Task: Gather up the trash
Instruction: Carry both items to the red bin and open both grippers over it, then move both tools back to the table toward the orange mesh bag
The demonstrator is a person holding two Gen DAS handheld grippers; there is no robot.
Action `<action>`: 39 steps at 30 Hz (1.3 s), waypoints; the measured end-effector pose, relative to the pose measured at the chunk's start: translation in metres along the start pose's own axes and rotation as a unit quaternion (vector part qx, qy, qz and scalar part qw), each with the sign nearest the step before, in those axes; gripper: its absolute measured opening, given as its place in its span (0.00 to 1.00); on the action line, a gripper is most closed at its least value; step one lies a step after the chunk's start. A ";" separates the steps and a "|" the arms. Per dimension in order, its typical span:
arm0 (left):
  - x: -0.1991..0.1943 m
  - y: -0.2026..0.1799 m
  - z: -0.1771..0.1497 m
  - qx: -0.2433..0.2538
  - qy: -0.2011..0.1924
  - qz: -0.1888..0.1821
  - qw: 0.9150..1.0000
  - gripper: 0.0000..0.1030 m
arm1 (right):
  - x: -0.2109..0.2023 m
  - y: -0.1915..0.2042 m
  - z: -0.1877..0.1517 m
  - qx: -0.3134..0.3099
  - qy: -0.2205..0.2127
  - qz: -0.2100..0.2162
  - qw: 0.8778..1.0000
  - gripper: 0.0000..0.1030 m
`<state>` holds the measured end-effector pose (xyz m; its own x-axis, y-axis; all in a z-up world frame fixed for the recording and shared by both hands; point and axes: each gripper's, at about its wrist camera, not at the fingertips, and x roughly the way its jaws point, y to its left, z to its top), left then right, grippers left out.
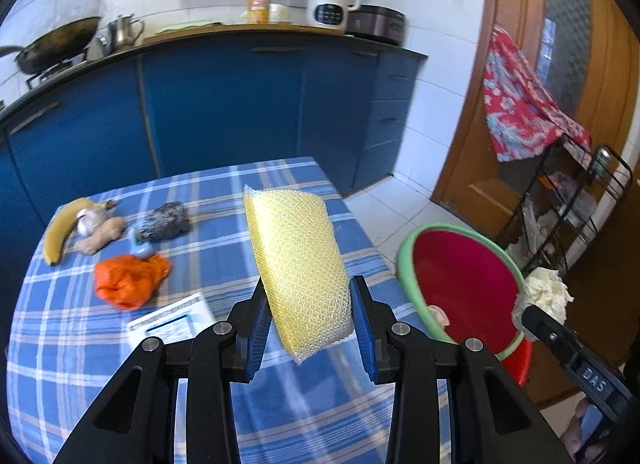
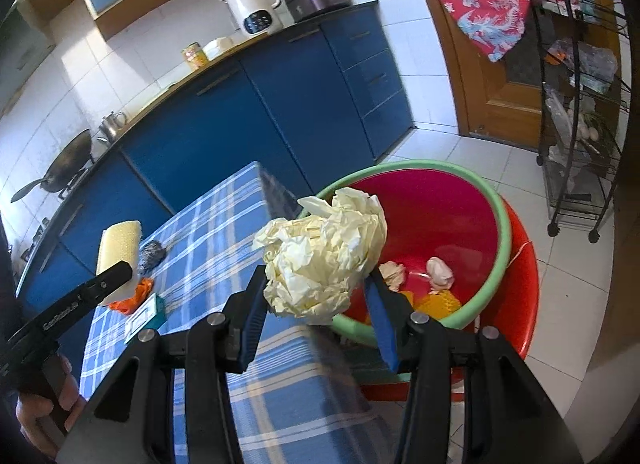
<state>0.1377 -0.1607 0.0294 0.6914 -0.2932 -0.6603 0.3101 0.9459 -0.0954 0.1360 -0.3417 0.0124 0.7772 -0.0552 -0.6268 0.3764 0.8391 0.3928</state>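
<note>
Left wrist: sponge [image 1: 298, 264] pinched upright between left gripper [image 1: 312, 328] pads.

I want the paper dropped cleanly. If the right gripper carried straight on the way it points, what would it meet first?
Probably the green-rimmed red basin: the right gripper, shut on the crumpled paper, aims at its near rim, though depth is unclear.

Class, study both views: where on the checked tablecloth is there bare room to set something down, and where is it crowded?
Free: the tablecloth right of the steel scourer, towards the basin. Crowded: the left end, with banana, ginger, orange bag and leaflet.
</note>
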 end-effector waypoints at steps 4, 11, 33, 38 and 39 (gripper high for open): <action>0.010 -0.018 0.003 0.019 0.005 -0.016 1.000 0.38 | 0.010 -0.014 0.005 0.011 0.008 -0.013 1.000 0.49; 0.034 -0.047 0.007 0.043 0.018 -0.045 0.998 0.38 | 0.033 -0.036 0.011 0.024 0.025 -0.031 0.999 0.51; 0.084 -0.117 -0.003 0.101 0.062 -0.086 0.989 0.41 | 0.029 -0.080 0.008 0.061 0.024 -0.054 0.996 0.60; 0.089 -0.125 -0.003 0.099 0.065 -0.107 0.987 0.56 | 0.011 -0.084 0.007 0.065 0.002 -0.061 0.996 0.60; 0.090 -0.126 -0.003 0.098 0.067 -0.112 0.987 0.59 | 0.009 -0.084 0.007 0.067 0.001 -0.061 0.996 0.60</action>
<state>0.1592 -0.3064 -0.0201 0.5031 -0.4581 -0.7328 0.5739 0.8111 -0.1131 0.1148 -0.4164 -0.0218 0.7210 -0.1518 -0.6761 0.5319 0.7467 0.3995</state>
